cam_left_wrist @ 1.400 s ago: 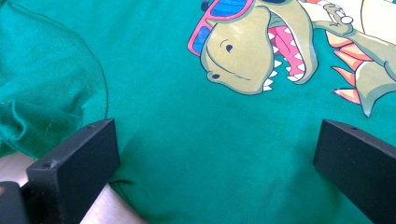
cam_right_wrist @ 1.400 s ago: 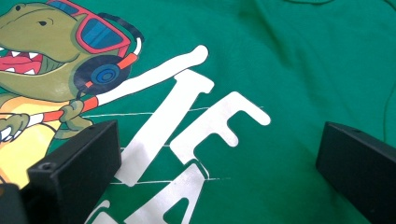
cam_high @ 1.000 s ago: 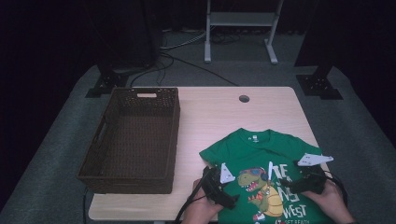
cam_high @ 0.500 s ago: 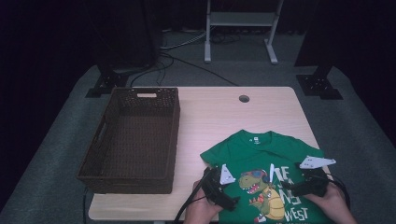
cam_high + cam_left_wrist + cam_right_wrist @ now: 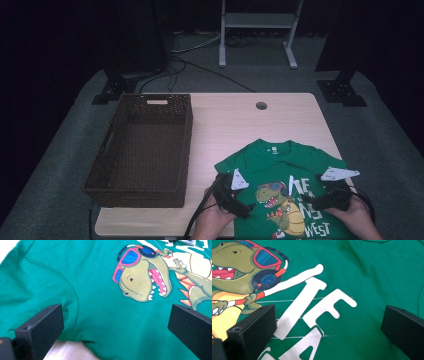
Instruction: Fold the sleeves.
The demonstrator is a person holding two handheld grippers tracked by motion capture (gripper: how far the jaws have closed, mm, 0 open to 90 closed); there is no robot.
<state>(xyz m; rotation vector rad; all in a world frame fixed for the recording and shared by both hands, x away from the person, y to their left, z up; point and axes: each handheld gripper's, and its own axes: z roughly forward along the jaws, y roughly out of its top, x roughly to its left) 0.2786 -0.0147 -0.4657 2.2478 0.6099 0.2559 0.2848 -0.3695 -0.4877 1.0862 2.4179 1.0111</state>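
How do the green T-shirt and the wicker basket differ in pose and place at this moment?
The green T-shirt lies flat at the table's near right; the wicker basket stands deep-walled at the left. The open left gripper and right gripper hover over the shirt, away from the basket. Both rest on the table.

Green shirt (image 5: 372, 270), dinosaur print (image 5: 239, 267), claw (image 5: 329, 327) spread

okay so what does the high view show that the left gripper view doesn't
The high view alone takes in the wicker basket at the table's left, the bare wooden table with its round hole, the floor stands beyond it, and both hands with the left gripper and right gripper over the shirt.

The left gripper view alone gives the close detail: the dinosaur's red sunglasses, its teeth, and a sleeve seam beside the left jaw, with the jaws standing wide apart above the cloth.

Both show the green T-shirt and its dinosaur print.
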